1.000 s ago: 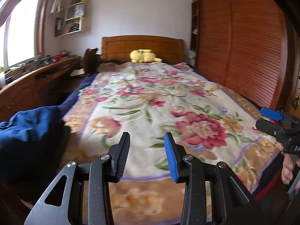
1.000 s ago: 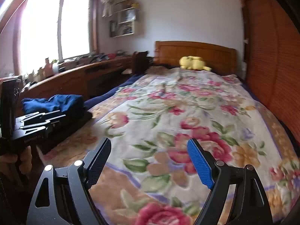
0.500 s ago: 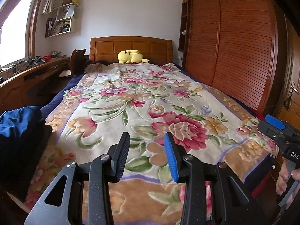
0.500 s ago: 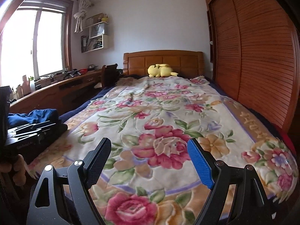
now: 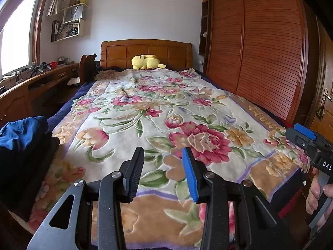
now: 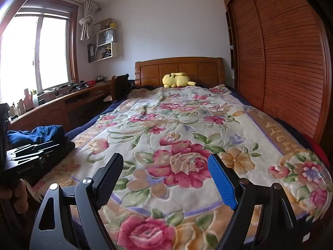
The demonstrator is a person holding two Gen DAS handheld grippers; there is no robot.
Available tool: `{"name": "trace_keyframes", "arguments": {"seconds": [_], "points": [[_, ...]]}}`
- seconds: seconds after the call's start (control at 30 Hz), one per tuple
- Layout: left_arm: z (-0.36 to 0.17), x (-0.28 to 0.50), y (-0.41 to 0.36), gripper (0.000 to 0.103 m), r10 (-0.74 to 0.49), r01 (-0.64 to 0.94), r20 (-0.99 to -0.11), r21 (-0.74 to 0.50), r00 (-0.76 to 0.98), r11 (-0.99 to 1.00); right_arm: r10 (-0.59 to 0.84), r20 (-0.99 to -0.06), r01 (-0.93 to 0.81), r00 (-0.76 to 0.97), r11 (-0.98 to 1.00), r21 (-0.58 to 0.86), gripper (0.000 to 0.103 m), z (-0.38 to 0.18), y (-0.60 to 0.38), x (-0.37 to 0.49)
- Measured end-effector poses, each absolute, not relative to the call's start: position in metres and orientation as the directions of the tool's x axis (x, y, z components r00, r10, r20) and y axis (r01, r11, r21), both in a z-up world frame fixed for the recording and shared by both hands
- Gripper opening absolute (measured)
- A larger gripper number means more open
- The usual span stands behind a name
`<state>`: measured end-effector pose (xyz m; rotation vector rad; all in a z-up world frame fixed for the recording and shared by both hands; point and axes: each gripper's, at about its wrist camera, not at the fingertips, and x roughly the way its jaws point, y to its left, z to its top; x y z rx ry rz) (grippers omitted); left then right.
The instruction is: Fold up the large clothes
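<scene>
Both grippers are held at the foot of the bed [image 5: 289, 189], aimed slightly downward along its length toward the headboard [image 5: 145, 52]. Left gripper [image 5: 163, 173]: jaws partly apart, a modest gap, nothing between the pads. Right gripper [image 6: 165, 182]: jaws spread wide, also empty; in the left wrist view it appears at the right edge, with the person's fingers [image 5: 314, 195] wrapped on its handle. The task's thing, a heap of blue clothes [image 5: 22, 133], lies to the left of the left gripper, at the left edge of the bed near its foot, on top of something dark. It is bunched, so its long axis and heading cannot be told. It is well apart from both grippers' pads. Ahead of both grippers a floral blanket [image 5: 158, 112] covers the bed, lying flat, long axis running away from the grippers. A yellow plush toy [image 5: 146, 61] rests at the far end against the headboard. A wooden desk [image 6: 62, 104] runs along the left under the window [image 6: 35, 52]; a slatted wardrobe [image 5: 260, 48] fills the right wall.
</scene>
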<state>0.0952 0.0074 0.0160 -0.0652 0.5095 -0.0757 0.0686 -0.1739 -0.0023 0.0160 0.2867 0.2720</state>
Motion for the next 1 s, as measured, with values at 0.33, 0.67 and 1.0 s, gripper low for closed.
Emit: {"name": "trace_keyframes", "arguments": {"seconds": [0.33, 0.67, 1.0], "points": [[0.015, 0.094, 0.007, 0.039, -0.089, 0.057, -0.485, -0.081, 0.870, 0.995, 0.277, -0.280, -0.273, 0.919, 0.960, 0.053, 0.085, -0.001, -0.181, 0.070], [0.017, 0.089, 0.005, 0.039, -0.084, 0.053, -0.477, -0.079, 0.875, 0.995, 0.283, -0.278, -0.281, 0.918, 0.959, 0.047, 0.085, -0.001, -0.189, 0.068], [0.024, 0.085, 0.006, 0.039, -0.079, 0.048, -0.465, -0.077, 0.882, 0.996, 0.290, -0.273, -0.290, 0.917, 0.956, 0.042, 0.085, 0.001, -0.193, 0.067]]}}
